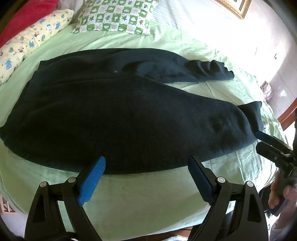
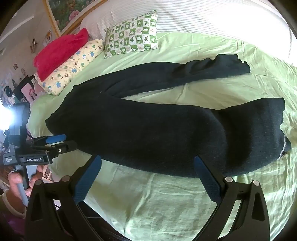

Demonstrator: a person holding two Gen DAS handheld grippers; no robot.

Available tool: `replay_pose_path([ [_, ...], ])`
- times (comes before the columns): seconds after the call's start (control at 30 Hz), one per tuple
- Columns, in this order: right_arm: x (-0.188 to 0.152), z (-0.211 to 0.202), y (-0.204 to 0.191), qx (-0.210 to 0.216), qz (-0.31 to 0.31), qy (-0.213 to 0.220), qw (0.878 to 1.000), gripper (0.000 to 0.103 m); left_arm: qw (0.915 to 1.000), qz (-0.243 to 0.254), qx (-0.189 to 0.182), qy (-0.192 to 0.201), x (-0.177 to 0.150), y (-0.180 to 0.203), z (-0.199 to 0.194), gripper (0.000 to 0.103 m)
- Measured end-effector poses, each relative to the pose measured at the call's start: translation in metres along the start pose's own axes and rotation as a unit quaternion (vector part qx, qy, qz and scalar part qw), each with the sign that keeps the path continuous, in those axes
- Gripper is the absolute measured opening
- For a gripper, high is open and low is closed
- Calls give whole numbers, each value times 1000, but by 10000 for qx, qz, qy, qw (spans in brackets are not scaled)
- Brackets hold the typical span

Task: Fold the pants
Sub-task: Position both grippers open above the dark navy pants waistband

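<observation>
Dark navy pants point(image 1: 115, 115) lie flat on the light green bed sheet point(image 1: 148, 189), waistband at the left, the two legs spread apart towards the right; they also show in the right wrist view point(image 2: 157, 137). My left gripper point(image 1: 146, 163) is open, its blue pads just above the near edge of the near leg. My right gripper point(image 2: 147, 163) is open over the near edge of the same leg, closer to the cuff point(image 2: 278, 129). Each gripper shows from the side in the other's view, the right one point(image 1: 267, 140) and the left one point(image 2: 61, 140).
Three pillows lie at the head of the bed: a green checked one point(image 2: 131, 39), a yellow patterned one point(image 2: 72, 66) and a red one point(image 2: 61, 50). A framed picture point(image 2: 65, 13) hangs on the wall. The bed's front edge is close under the grippers.
</observation>
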State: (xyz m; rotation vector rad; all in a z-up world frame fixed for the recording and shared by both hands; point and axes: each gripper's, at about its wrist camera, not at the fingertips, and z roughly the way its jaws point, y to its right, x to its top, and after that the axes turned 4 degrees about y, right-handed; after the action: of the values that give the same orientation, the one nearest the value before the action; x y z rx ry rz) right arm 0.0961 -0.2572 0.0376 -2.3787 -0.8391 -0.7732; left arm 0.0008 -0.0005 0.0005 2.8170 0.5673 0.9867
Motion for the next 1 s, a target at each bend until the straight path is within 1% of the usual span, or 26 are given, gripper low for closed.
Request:
replay_pose_path([
  [0.2,0,1,4,-4,14,3,10000,100,10000,-7,-9,-21,0,3,1,91],
  [0.37,0,1,7,-20,53,16,10000,100,10000,9,-14,-17,7,11,7,91],
  [0.47,0,0,10,-24,83,23,10000,100,10000,29,-59,5,4,8,3,91],
  [0.67,5,0,16,-20,137,58,9999,100,9999,80,-67,5,8,12,5,91],
  [0.87,8,-2,20,11,185,121,9998,100,9998,130,-61,-161,11,11,8,91],
  [0.93,9,-3,22,21,200,139,9997,100,9998,194,-35,-84,13,12,8,91],
  [1.0,11,-3,24,20,209,156,9997,100,9998,151,-118,-88,13,12,7,91],
])
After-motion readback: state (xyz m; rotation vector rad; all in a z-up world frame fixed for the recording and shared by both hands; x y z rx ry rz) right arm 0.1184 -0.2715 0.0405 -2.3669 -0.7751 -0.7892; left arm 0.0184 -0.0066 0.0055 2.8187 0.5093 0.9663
